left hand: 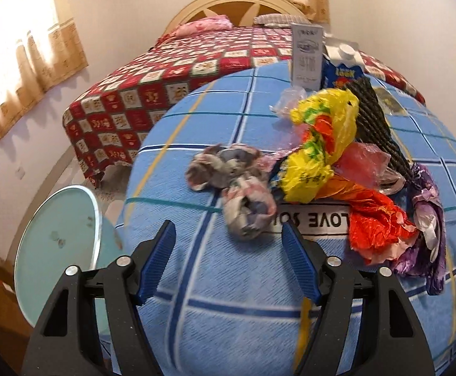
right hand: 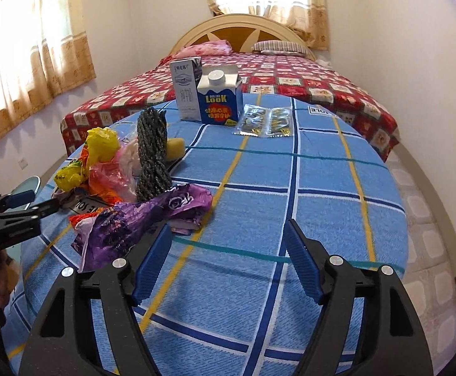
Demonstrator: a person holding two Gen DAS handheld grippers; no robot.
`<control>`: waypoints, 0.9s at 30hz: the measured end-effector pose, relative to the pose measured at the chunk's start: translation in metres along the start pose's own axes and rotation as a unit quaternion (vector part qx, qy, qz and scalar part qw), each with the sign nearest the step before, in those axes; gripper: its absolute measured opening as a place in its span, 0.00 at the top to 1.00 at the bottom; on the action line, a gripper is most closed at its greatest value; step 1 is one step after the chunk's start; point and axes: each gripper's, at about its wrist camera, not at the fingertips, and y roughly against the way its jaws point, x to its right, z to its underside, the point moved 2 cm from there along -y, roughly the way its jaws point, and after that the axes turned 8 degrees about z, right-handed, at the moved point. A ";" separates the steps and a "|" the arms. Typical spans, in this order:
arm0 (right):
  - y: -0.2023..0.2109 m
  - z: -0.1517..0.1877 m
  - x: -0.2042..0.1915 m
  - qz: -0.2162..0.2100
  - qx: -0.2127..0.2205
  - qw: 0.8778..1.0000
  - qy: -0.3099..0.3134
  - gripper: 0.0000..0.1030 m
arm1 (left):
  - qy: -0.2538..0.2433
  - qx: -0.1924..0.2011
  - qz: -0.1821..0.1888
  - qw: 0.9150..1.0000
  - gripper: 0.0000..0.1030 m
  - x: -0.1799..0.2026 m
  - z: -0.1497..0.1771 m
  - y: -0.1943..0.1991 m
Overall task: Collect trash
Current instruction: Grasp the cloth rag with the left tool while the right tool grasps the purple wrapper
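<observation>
Bedroom light comes through curtained windows onto a table under a blue checked cloth [right hand: 322, 206], where the trash lies heaped toward one side. Nearest the left gripper [left hand: 228, 235] is a crumpled grey-pink wad [left hand: 234, 188], lying just beyond its fingertips and not between them; the jaws stand apart with only cloth in the gap. Beside the wad sit a yellow plastic bag [left hand: 322, 138], a crushed orange-red wrapper [left hand: 378, 228] and a purple bag [right hand: 140, 222], all overlapping so that their edges are hard to separate. A pink film [left hand: 365, 159] is half buried under them. A dark coil of rope [right hand: 152, 153] rises behind the heap, its lower end hidden by the purple bag. Printed letters on the cloth are partly covered by the wrappers.

The right gripper [right hand: 226, 235] hangs over bare cloth beside the purple bag, jaws spread and holding nothing. Farther back stand a grey-white carton [right hand: 185, 84] and a blue carton [right hand: 218, 97], touching, with a clear blister pack [right hand: 265, 122] lying flat nearby. A yellow lump [right hand: 175, 148] peeks from behind the rope; what it is cannot be told. Beyond the table is a bed with a red patterned cover [right hand: 290, 75].
</observation>
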 end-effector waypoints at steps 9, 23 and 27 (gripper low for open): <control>0.009 -0.007 -0.013 -0.017 0.011 1.000 -0.017 0.21 | 0.004 -0.002 0.016 1.000 0.87 -0.011 0.001 0.004; 0.008 0.007 -0.046 0.005 -0.023 0.996 0.084 0.20 | 0.001 0.024 0.012 1.000 0.88 -0.043 0.027 0.062; 0.014 0.013 0.001 0.059 -0.031 0.995 0.069 0.20 | 0.004 0.027 0.008 1.000 0.87 -0.053 0.035 0.070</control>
